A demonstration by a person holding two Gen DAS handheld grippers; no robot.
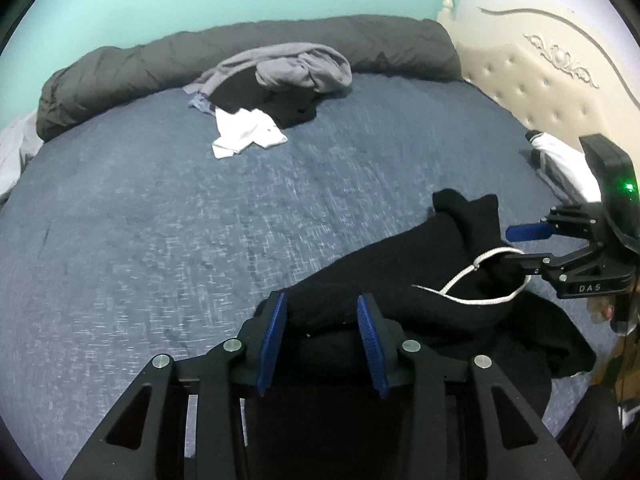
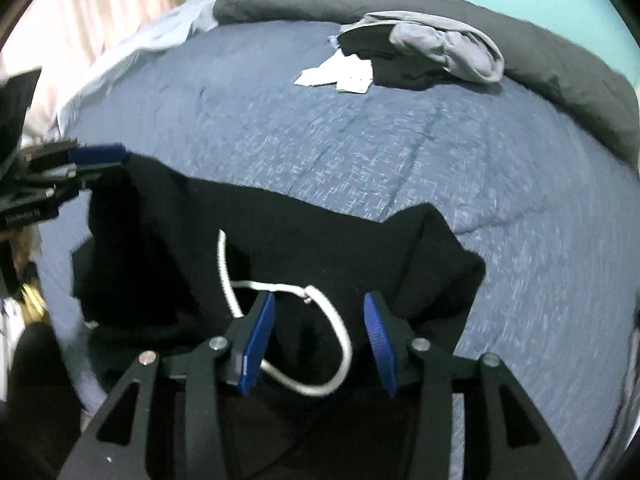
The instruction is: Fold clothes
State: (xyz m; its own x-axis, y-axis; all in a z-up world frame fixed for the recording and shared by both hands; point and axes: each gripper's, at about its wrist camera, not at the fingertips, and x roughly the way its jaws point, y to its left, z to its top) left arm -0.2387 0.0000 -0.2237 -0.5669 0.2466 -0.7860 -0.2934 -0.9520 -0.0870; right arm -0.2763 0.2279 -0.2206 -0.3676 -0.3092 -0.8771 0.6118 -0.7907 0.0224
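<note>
Covering bed [image 1: 160, 208]: blue quilt, clothes

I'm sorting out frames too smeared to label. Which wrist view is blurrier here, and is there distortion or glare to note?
Right wrist view: blurrier, the bedspread weave streaks and the left gripper smears at the edge. Left wrist view: sharper, the white garment has crisp edges, with mild streaking mid-bed. Both bow the bed through the fisheye, with dark corners. The only glare is a green light on the right gripper.
</note>
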